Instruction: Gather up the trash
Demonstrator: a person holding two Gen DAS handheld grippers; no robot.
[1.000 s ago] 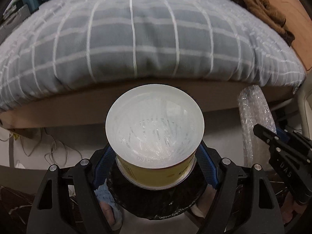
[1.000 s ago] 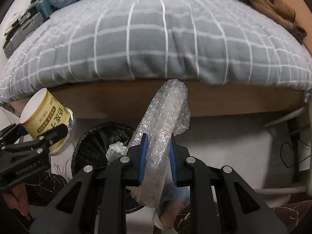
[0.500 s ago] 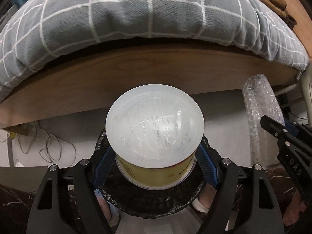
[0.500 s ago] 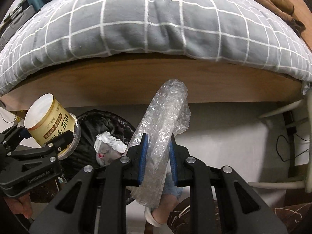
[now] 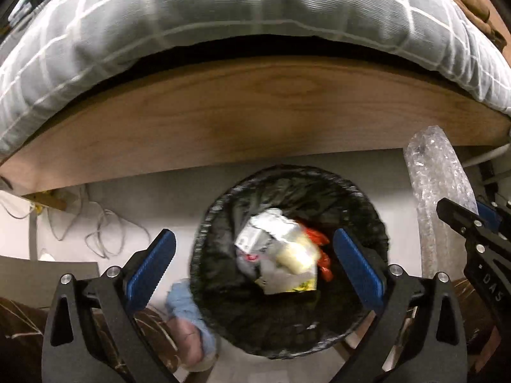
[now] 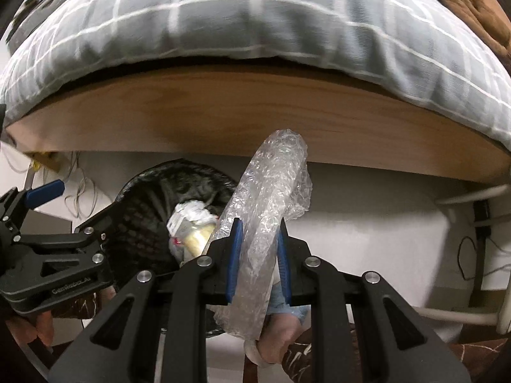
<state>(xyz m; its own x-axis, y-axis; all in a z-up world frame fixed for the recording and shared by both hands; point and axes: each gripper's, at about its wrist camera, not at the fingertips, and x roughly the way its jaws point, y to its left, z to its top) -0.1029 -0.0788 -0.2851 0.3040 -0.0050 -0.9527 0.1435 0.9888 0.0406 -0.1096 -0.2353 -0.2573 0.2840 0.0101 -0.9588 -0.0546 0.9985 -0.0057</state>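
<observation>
Both wrist views look down, close, sharing the trash bin (image 5: 287, 325) (image 6: 143, 198) and bed frame (image 5: 255, 111) (image 6: 255, 118).

Dim indoor lighting; strong fisheye curvature bends the brown wooden bed rail (image 5: 255, 111); motion blur softens both views.

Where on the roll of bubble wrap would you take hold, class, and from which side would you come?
Grip the bubble wrap roll across its lower-middle, from the near end along its length, as the right gripper does now. It is a long, soft tube: a narrow span fits between the fingers, and the free upper end can tip toward the trash bin.
</observation>
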